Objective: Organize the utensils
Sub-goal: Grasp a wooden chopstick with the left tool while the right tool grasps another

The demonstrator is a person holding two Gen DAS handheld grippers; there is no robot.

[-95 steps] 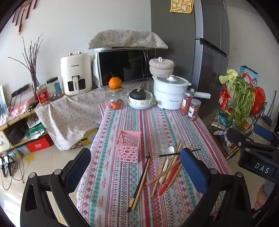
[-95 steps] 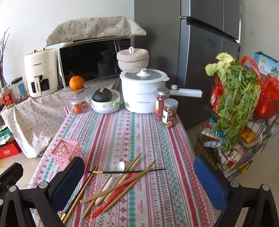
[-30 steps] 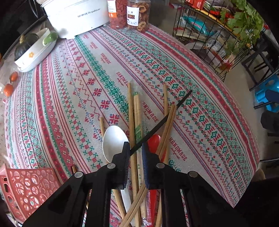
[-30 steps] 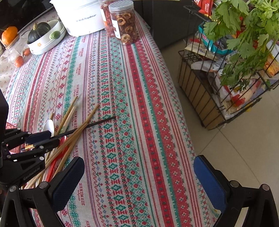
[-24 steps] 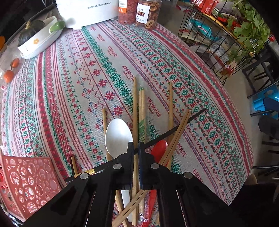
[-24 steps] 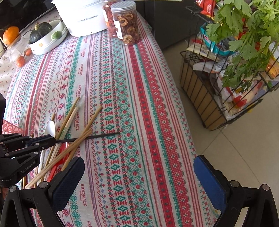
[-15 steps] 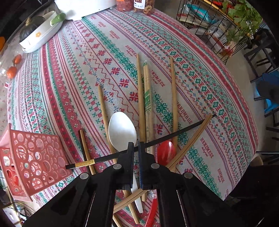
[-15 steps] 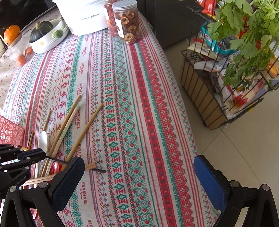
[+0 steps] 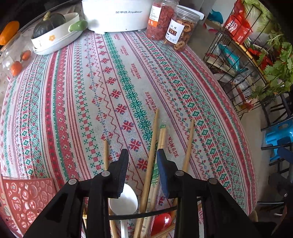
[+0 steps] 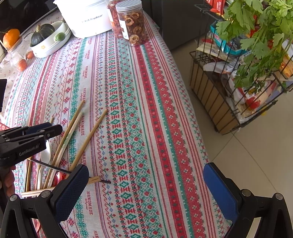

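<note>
Over the utensil pile on the striped tablecloth (image 9: 128,73), my left gripper (image 9: 142,155) has its jaws opening, and the pads press on nothing. A wooden chopstick (image 9: 151,157) lies on the cloth in the gap between the fingers. The black chopstick (image 9: 142,213) rests loose across the pile, behind the fingertips, over the white spoon (image 9: 123,201) and red spoon (image 9: 161,222). The right wrist view shows the left gripper (image 10: 53,128) above the black chopstick (image 10: 49,165). My right gripper (image 10: 145,167) hangs wide open over the cloth near the table's right edge, empty.
The pink perforated basket (image 9: 23,197) stands at the near left. A white cooker (image 9: 117,14), two snack jars (image 9: 183,27) and a bowl with a squash (image 9: 55,34) line the far end. A wire rack with greens (image 10: 247,55) stands right of the table.
The left gripper, shut on the black chopstick before, has let it go and parted its jaws; the chopstick now lies across the pile. The right gripper has stayed still.
</note>
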